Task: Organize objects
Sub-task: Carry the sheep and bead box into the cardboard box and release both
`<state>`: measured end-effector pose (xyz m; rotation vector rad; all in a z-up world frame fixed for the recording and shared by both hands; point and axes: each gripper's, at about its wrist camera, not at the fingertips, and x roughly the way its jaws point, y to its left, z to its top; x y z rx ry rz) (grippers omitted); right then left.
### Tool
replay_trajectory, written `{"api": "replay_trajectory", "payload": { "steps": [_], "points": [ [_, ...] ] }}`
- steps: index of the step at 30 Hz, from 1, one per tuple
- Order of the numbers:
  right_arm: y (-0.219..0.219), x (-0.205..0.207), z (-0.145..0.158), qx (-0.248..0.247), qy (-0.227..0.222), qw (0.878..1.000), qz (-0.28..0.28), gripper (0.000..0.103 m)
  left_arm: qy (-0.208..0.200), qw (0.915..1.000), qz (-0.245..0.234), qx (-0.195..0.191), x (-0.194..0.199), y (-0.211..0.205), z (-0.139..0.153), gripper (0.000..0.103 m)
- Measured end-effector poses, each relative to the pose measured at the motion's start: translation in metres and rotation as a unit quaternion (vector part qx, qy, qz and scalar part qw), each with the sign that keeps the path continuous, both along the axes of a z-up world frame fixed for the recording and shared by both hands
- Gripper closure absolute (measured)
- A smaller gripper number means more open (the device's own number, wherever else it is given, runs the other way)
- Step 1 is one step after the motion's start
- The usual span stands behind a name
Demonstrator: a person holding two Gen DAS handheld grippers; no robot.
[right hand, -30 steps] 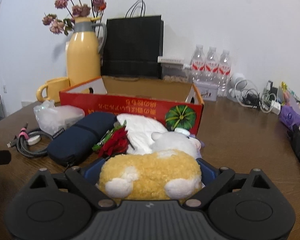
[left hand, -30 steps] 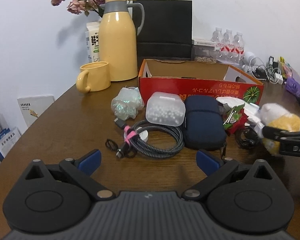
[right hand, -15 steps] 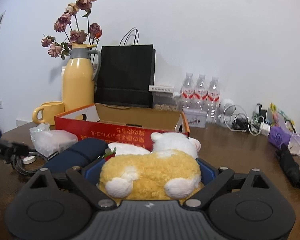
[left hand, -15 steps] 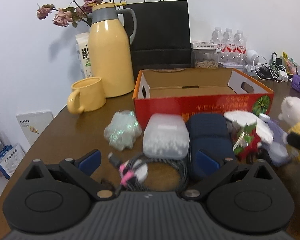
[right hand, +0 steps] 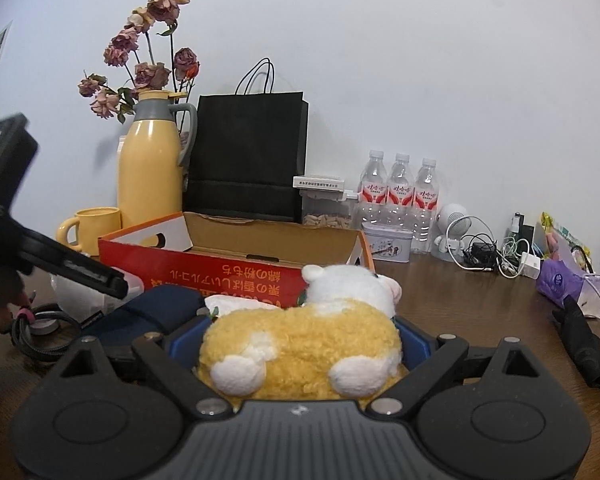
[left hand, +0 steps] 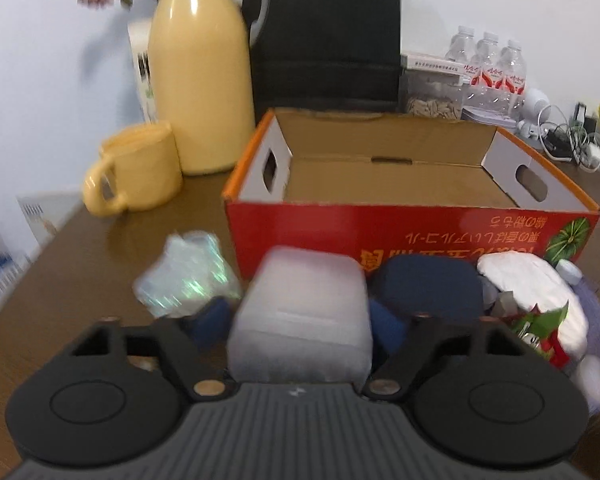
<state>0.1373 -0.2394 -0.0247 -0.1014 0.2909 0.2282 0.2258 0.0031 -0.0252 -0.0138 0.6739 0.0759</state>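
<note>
Wooden table [right hand: 460,300], right gripper [right hand: 300,344] clamping plush toy [right hand: 300,344], left gripper [left hand: 300,320] straddling blurred translucent box [left hand: 300,312], grip unclear

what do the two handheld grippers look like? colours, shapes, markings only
Both match. Left gripper: matte black body, ribbed grey centre panel with a small white logo, two round black discs flanking it, black linkage arms with brass-coloured pivot pins, triangular cut-outs, blue finger pads. Right gripper: same build, blue pads. No cables or sleeves visible.
</note>
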Motion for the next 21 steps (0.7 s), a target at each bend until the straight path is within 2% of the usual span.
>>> {"api": "replay_trajectory", "payload": {
  "steps": [3, 10, 16, 21],
  "points": [
    [0.000, 0.001, -0.001, 0.003, 0.005, 1.000, 0.002, 0.009, -0.005, 0.9997, 0.007, -0.024, 0.001, 0.006, -0.004, 0.035],
    [0.001, 0.000, -0.002, 0.000, 0.000, 1.000, 0.003, 0.009, -0.031, 0.9992, 0.012, -0.023, -0.004, 0.004, -0.004, 0.035],
    [-0.001, -0.003, 0.001, 0.012, -0.010, 1.000, 0.015, 0.009, -0.105, 0.9940, -0.007, -0.030, -0.040, 0.001, 0.023, 0.035],
    [0.002, 0.003, 0.026, 0.023, -0.041, 0.999, 0.021, 0.009, -0.166, 0.9854, -0.020, -0.032, -0.049, -0.005, 0.056, 0.035]
  ]
}}
